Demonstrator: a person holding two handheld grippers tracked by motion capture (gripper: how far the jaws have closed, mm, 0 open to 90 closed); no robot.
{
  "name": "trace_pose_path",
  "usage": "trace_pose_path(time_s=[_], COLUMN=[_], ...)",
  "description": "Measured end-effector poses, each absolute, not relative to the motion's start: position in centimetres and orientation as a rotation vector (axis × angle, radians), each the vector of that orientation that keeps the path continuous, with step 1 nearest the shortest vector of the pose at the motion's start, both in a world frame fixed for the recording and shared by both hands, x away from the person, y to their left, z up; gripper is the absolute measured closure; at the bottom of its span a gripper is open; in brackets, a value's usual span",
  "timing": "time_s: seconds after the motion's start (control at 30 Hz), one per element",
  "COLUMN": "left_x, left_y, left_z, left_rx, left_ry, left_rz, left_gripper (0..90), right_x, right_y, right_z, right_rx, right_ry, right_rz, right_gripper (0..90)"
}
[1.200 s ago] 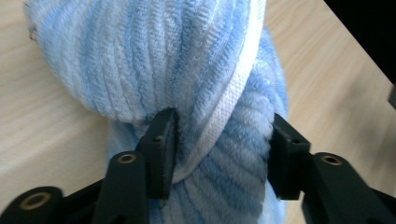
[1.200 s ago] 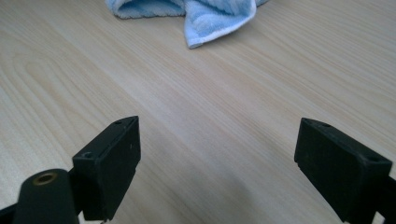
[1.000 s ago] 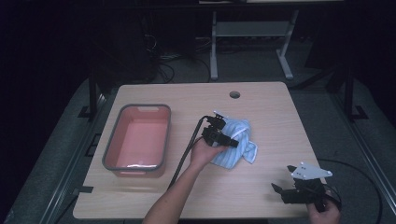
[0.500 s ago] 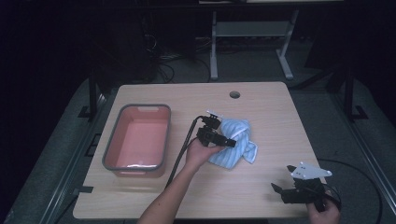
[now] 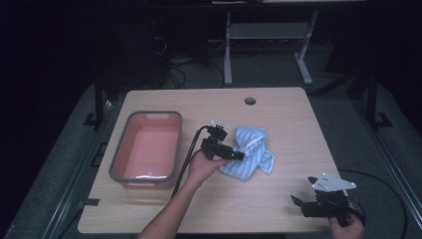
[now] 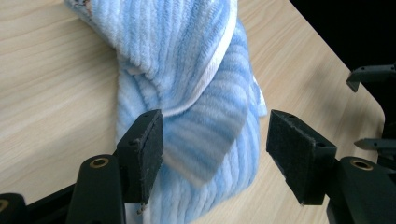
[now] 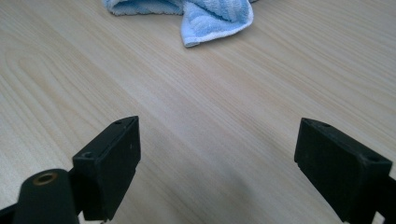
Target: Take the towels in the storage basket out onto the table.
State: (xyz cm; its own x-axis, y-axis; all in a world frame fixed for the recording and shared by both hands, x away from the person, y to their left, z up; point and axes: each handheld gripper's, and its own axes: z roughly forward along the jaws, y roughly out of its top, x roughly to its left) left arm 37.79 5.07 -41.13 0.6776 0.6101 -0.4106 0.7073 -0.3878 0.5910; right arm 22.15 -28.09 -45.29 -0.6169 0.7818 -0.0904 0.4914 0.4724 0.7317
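A crumpled blue striped towel (image 5: 253, 152) lies on the wooden table right of centre. My left gripper (image 5: 239, 155) is open and low over the towel's left side. In the left gripper view a fold of the towel (image 6: 205, 107) lies between the two spread jaws, which do not press it. My right gripper (image 5: 299, 204) stands open near the table's front right corner, well apart from the towel. The right gripper view has bare wood between the jaws and a corner of the towel (image 7: 215, 18) at the top.
A pink tub with a grey rim (image 5: 128, 144) sits on the left half of the table, with nothing visible inside. A round cable hole (image 5: 250, 101) is near the far edge. Dark floor and a white metal frame (image 5: 268, 35) lie beyond the table.
My left gripper has slid a little left and toward the front along the towel's edge, and the towel has shifted slightly. The right gripper has stayed put.
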Motion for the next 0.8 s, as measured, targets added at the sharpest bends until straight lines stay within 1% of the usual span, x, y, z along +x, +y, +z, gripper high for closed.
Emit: trace_pose_path(time_s=[0.43, 0.67, 0.8], left_x=[36.1, 34.9, 33.9], left_y=[7.7, 8.8, 9.2], left_z=[-41.1, -41.1, -41.0], left_rx=[2.030, 2.031, 2.069], left_ry=[1.033, 1.030, 1.015], left_rz=[-0.172, -0.144, -0.093], left_gripper=[32.3, 30.0, 29.4], right_x=[22.1, 22.1, 22.0], right_y=[-27.9, -27.9, -27.9], right_z=[-45.4, -45.4, -45.4], right_rx=[1.060, 1.062, 1.065], right_ry=[2.313, 2.312, 2.311], right_rz=[0.941, 0.938, 0.936], right_gripper=[13.9, 13.9, 13.9])
